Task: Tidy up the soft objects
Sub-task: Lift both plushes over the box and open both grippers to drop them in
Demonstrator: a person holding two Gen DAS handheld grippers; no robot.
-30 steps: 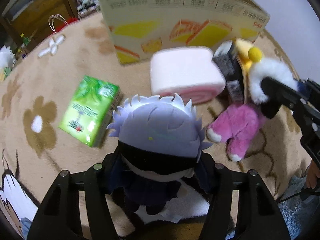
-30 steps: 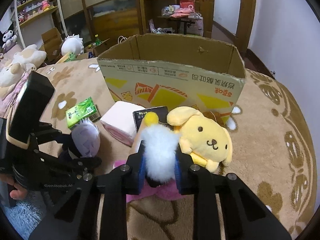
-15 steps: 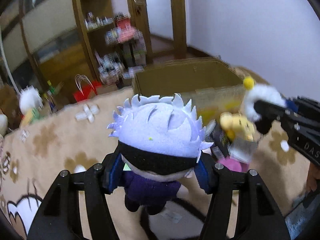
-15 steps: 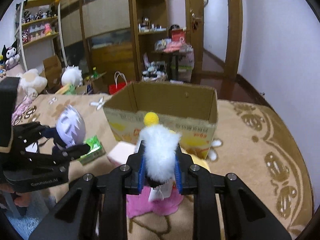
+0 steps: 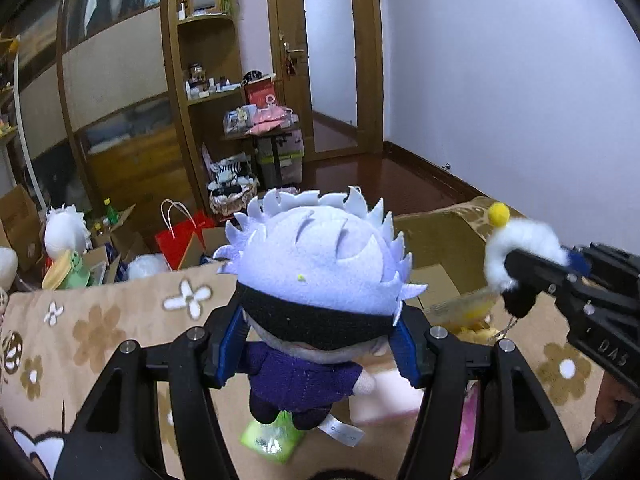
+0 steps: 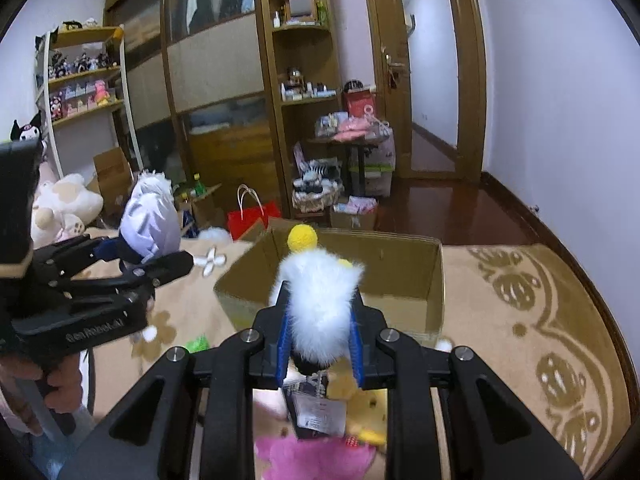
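My left gripper (image 5: pixel 318 344) is shut on a plush doll (image 5: pixel 316 276) with spiky pale-lilac hair, a black band and a purple body, lifted above the rug. The same doll (image 6: pixel 150 220) shows at the left of the right wrist view. My right gripper (image 6: pixel 320 336) is shut on a fluffy white toy (image 6: pixel 320 308) topped by a yellow pompom, with a tag hanging below; that toy (image 5: pixel 520 244) also appears at the right of the left wrist view. An open cardboard box (image 6: pixel 434 280) stands on the rug just beyond both grippers.
Below on the flowered beige rug (image 6: pixel 540 320) lie a green tissue pack (image 5: pixel 272 440), a pink cushion (image 5: pixel 384 400), a pink plush (image 6: pixel 312 456) and a yellow plush (image 6: pixel 364 404). A red bag (image 6: pixel 248 216), wooden shelves (image 6: pixel 300 100) and clutter stand behind the box. A person's hand (image 6: pixel 60 388) holds the left gripper.
Both grippers rose from the rug with their toys and tipped up, so the room and the box's open top came into view. The items on the rug dropped to the bottom of the frames.
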